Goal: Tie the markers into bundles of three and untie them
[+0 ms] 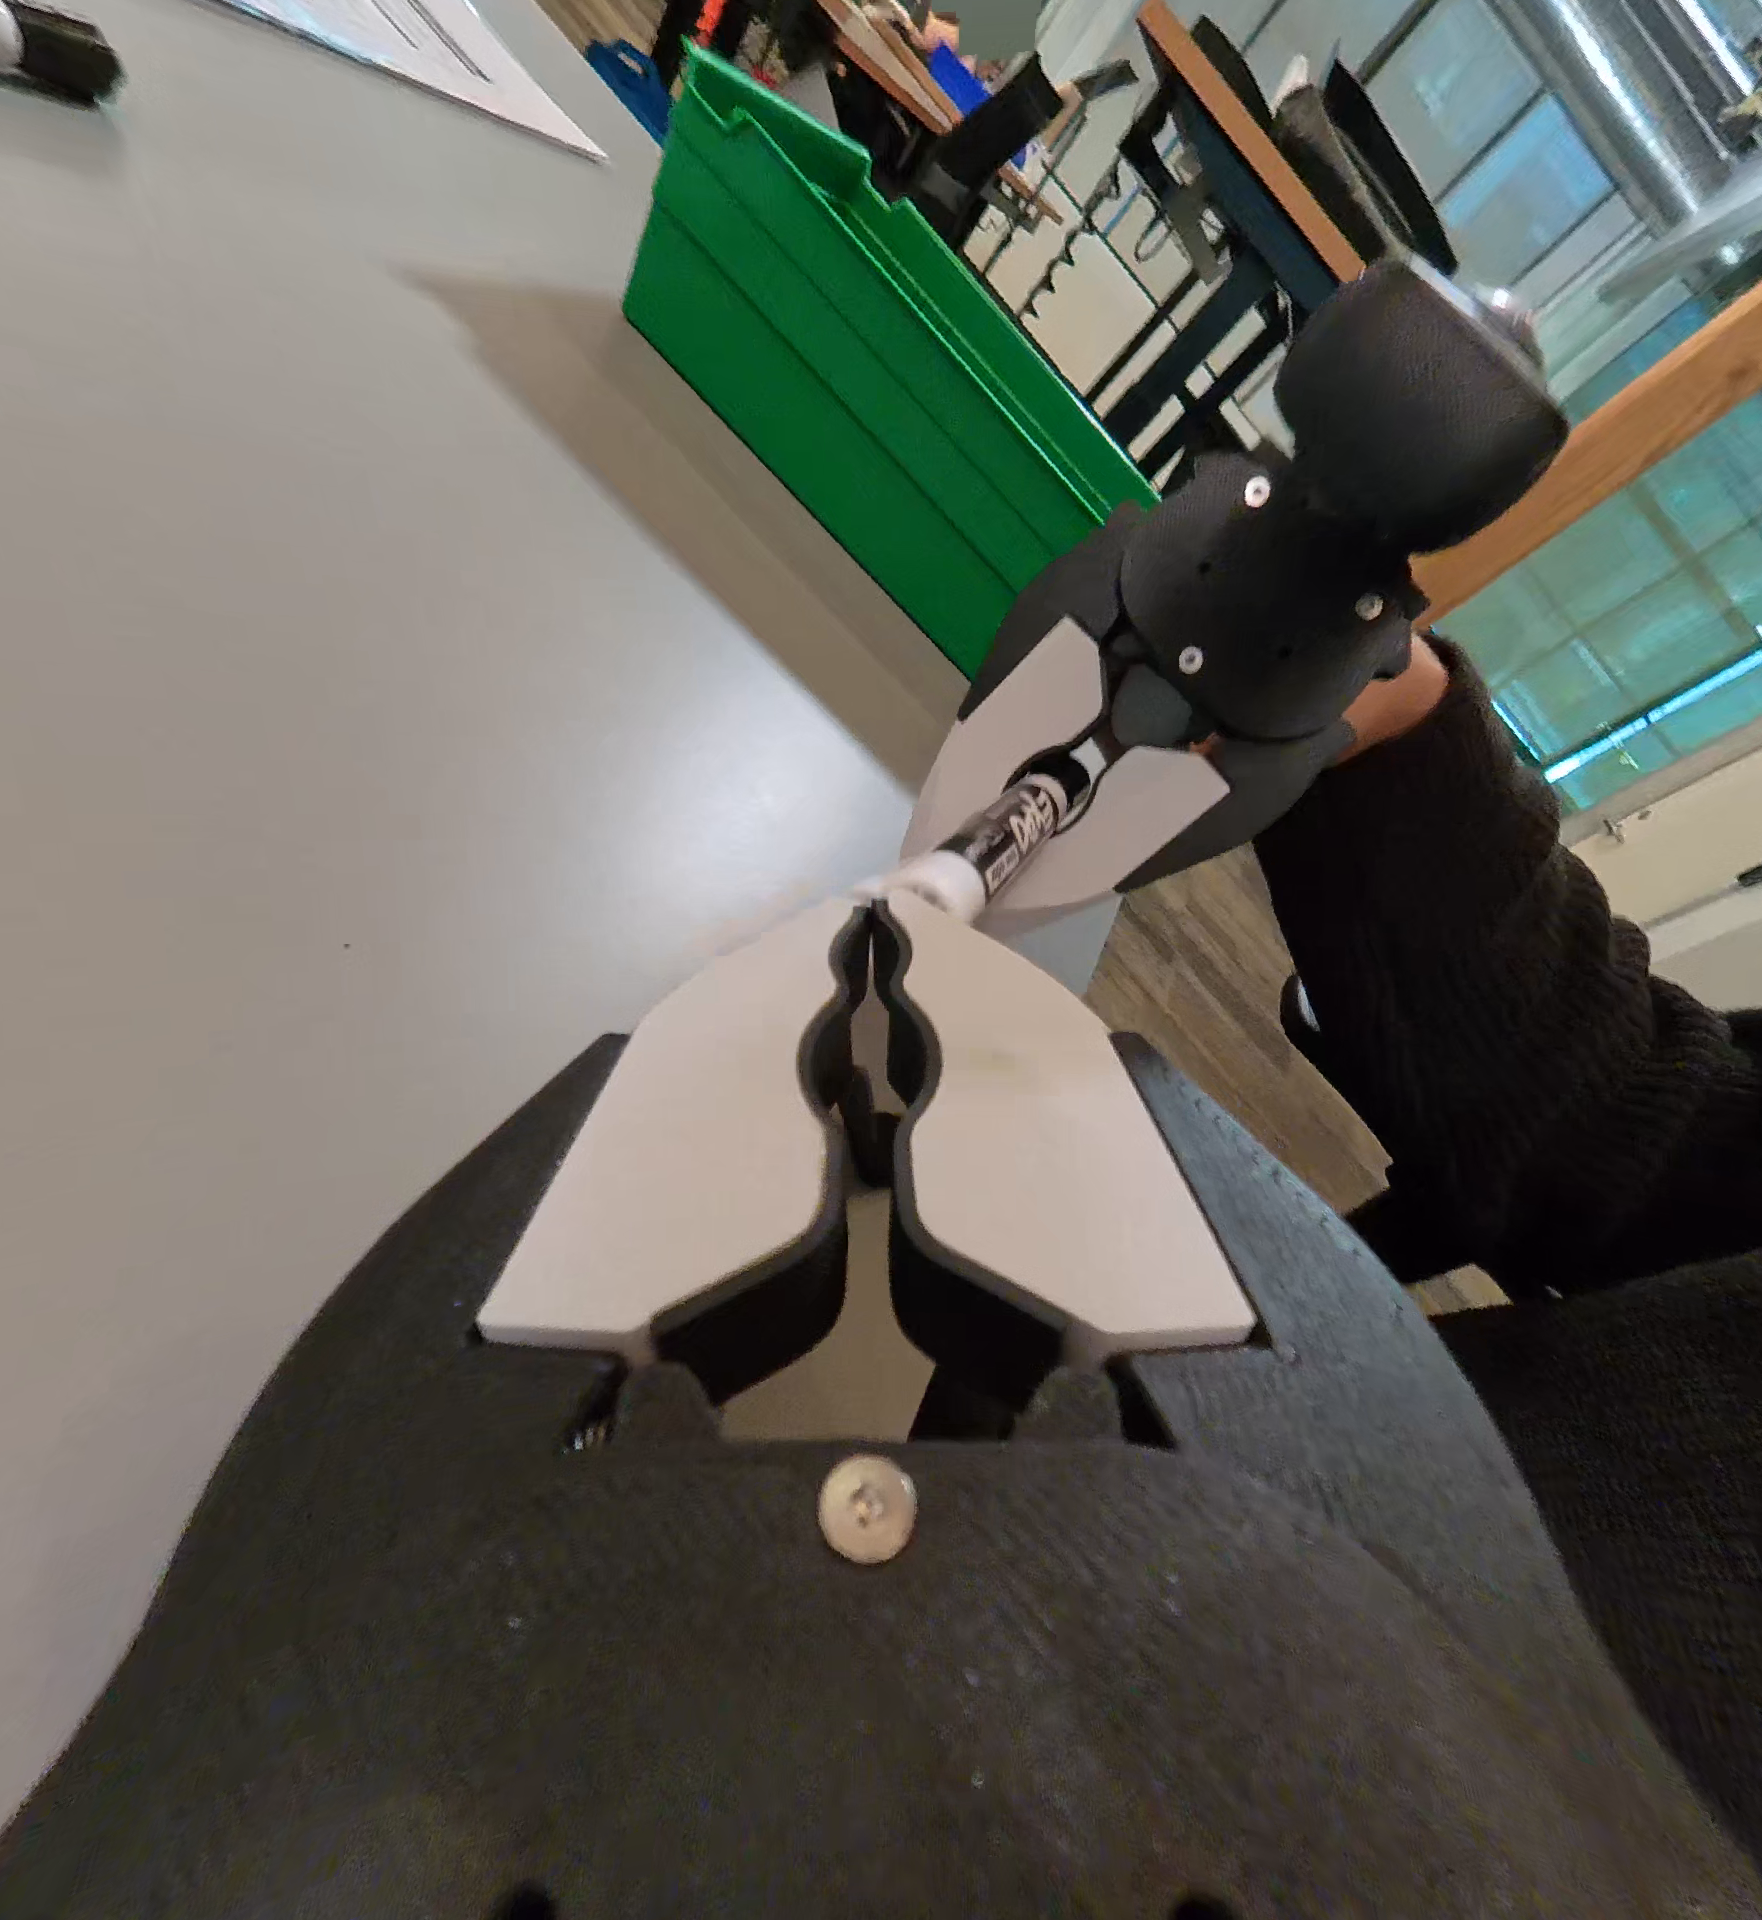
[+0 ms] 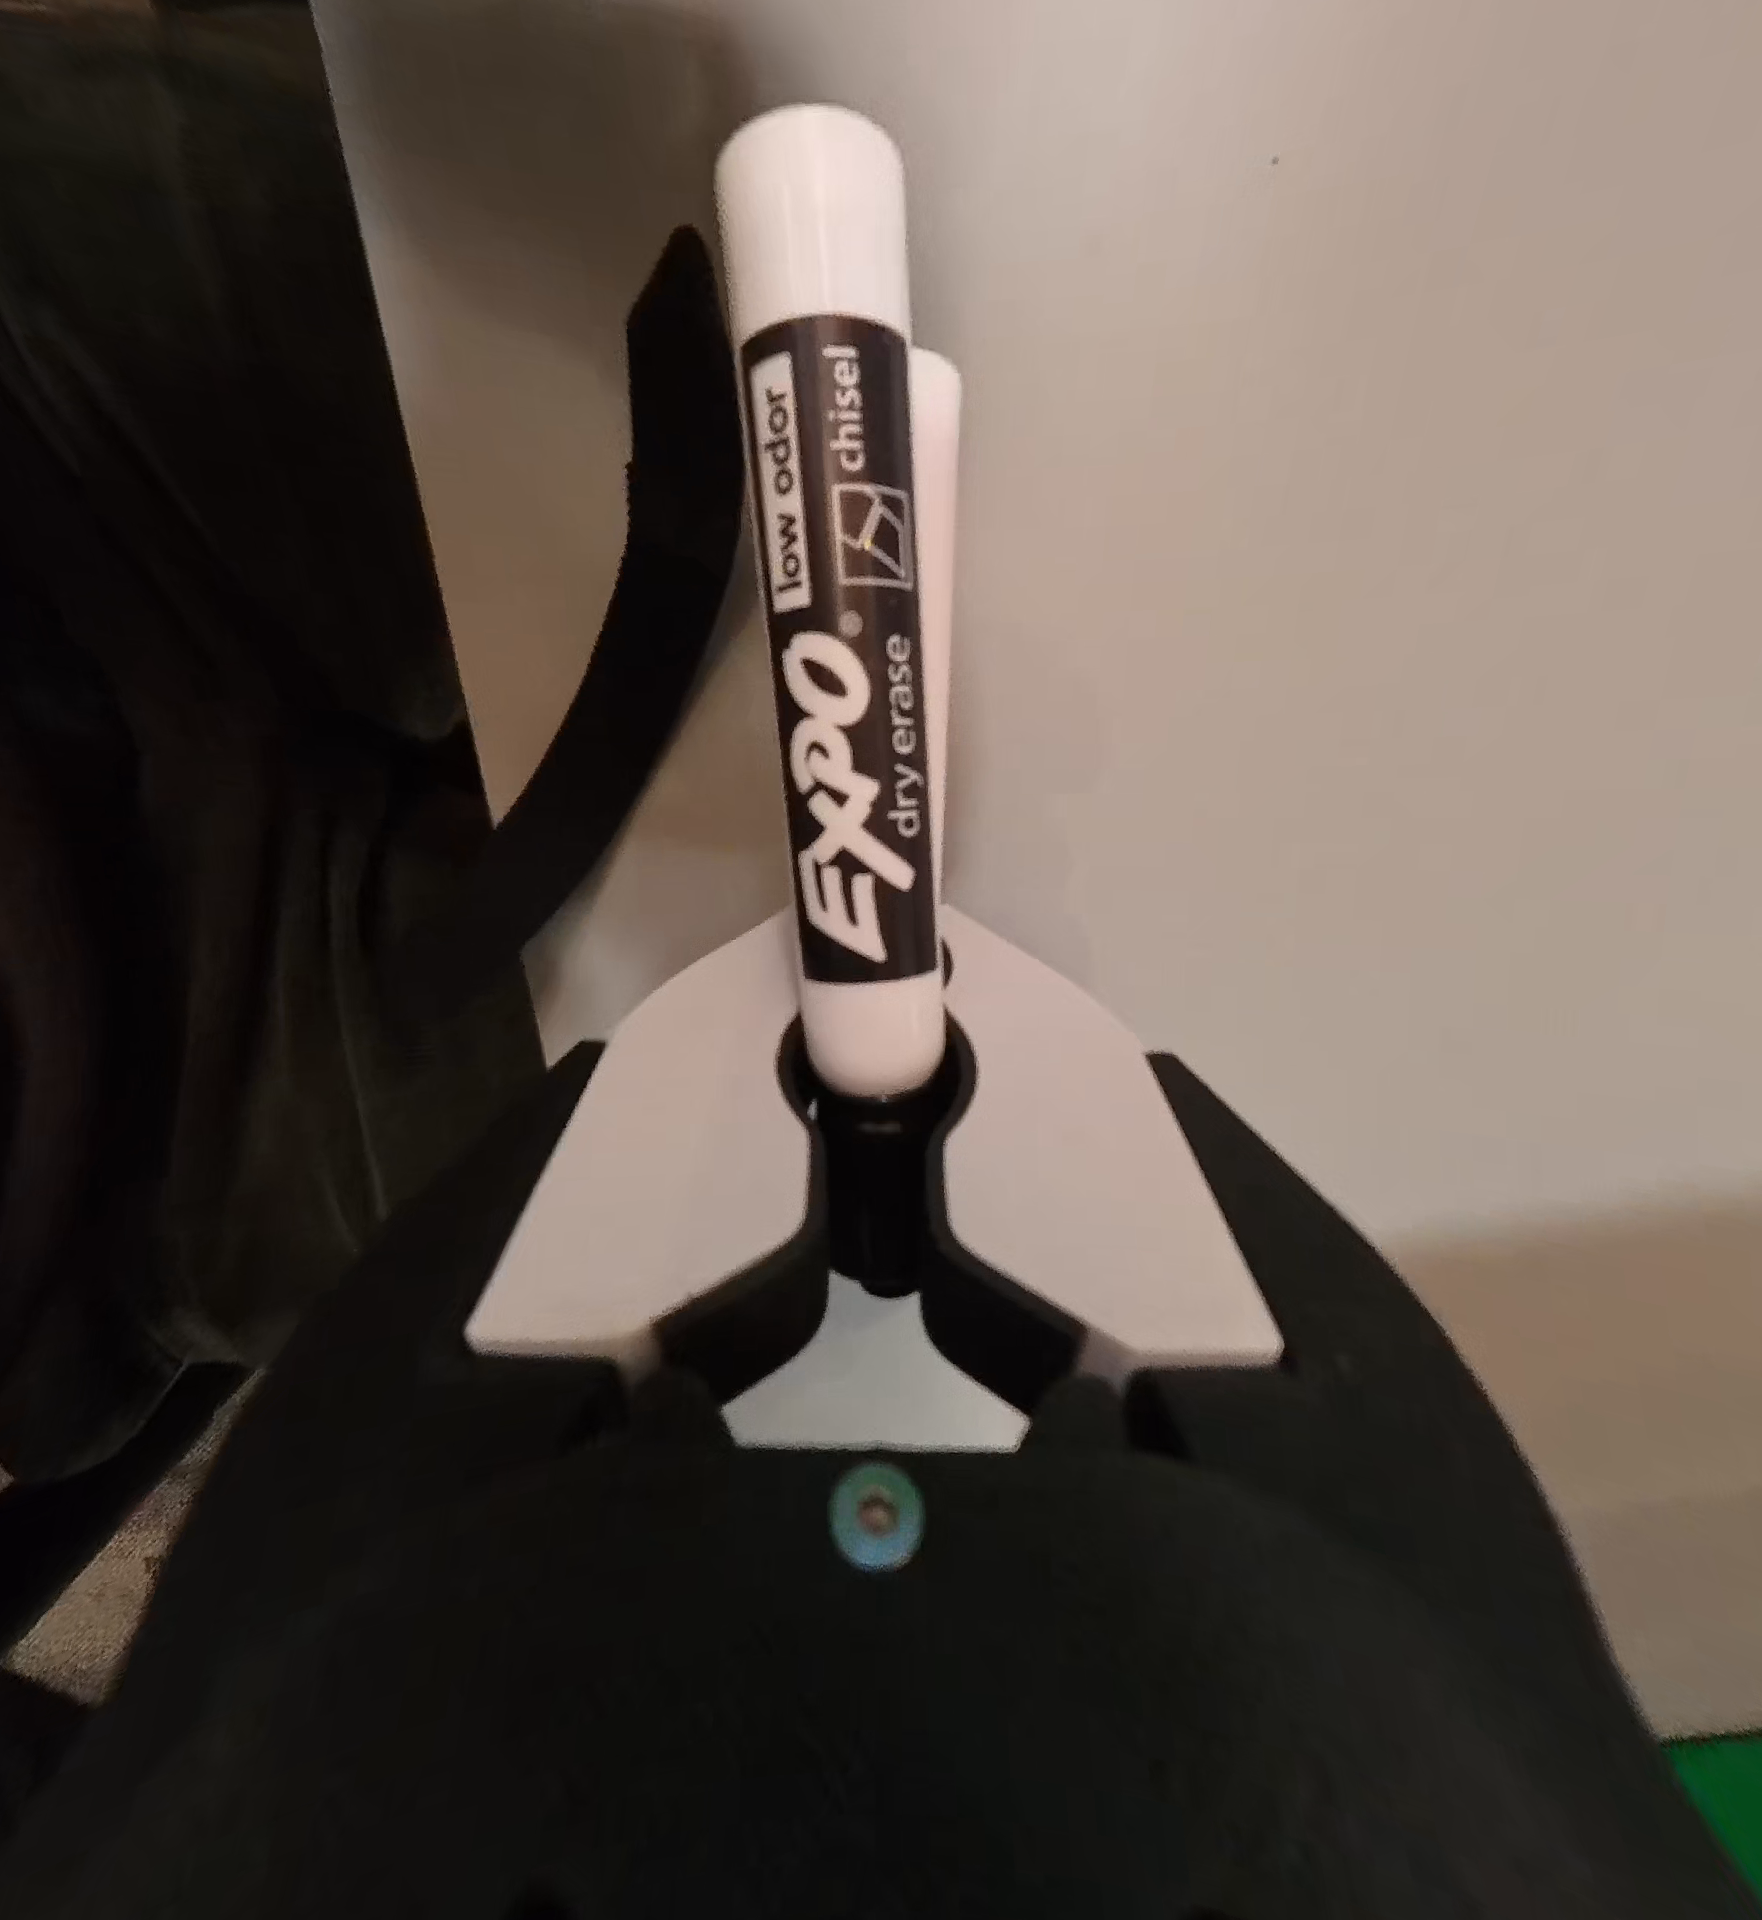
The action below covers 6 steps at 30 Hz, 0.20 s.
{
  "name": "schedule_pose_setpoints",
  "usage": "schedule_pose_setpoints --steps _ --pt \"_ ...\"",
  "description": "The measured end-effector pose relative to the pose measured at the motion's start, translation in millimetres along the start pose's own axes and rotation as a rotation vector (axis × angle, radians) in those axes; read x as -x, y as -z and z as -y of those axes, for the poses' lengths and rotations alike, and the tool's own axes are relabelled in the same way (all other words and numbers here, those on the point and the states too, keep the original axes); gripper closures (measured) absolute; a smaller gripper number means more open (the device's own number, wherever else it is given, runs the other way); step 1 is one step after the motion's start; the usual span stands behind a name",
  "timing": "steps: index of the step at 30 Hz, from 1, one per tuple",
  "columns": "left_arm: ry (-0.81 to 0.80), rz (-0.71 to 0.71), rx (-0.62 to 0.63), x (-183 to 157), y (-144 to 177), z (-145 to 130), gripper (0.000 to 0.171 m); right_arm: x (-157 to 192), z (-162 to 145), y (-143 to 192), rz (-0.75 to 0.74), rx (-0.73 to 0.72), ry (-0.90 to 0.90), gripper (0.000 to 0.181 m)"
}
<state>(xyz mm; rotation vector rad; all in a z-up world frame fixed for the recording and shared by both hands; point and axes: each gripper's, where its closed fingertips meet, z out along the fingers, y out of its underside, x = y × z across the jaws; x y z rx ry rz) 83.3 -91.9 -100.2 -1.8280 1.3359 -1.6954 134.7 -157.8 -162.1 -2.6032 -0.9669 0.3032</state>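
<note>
My right gripper (image 2: 877,961) is shut on a white marker with a black label (image 2: 835,644), gripping its black cap end. A second white marker (image 2: 937,499) stands just behind it. In the left wrist view the right gripper (image 1: 970,883) holds the marker (image 1: 1002,826) with its white end pointing at my left gripper's tips. My left gripper (image 1: 872,920) is shut, and a black band-like piece (image 1: 861,1127) sits in the gap between its jaws. It also shows side-on at the left of the right wrist view (image 2: 695,270), beside the markers.
A grey table (image 1: 285,623) lies below both grippers. More markers (image 1: 25,42) lie at its far left and a white paper sheet (image 1: 420,62) behind. A green bin (image 1: 856,364) stands on the table edge. A person's black sleeve (image 1: 1479,987) is at the right. Some 11 cm of space lies between my two pairs of fingers.
</note>
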Motion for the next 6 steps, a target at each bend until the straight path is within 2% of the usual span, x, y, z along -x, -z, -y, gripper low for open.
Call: schedule_pose_setpoints --steps 6 --pt "-0.055 -0.066 0.05 -17.0 -9.3 -9.5 0.17 1.1 -6.8 6.9 -0.015 0.004 -0.004 0.166"
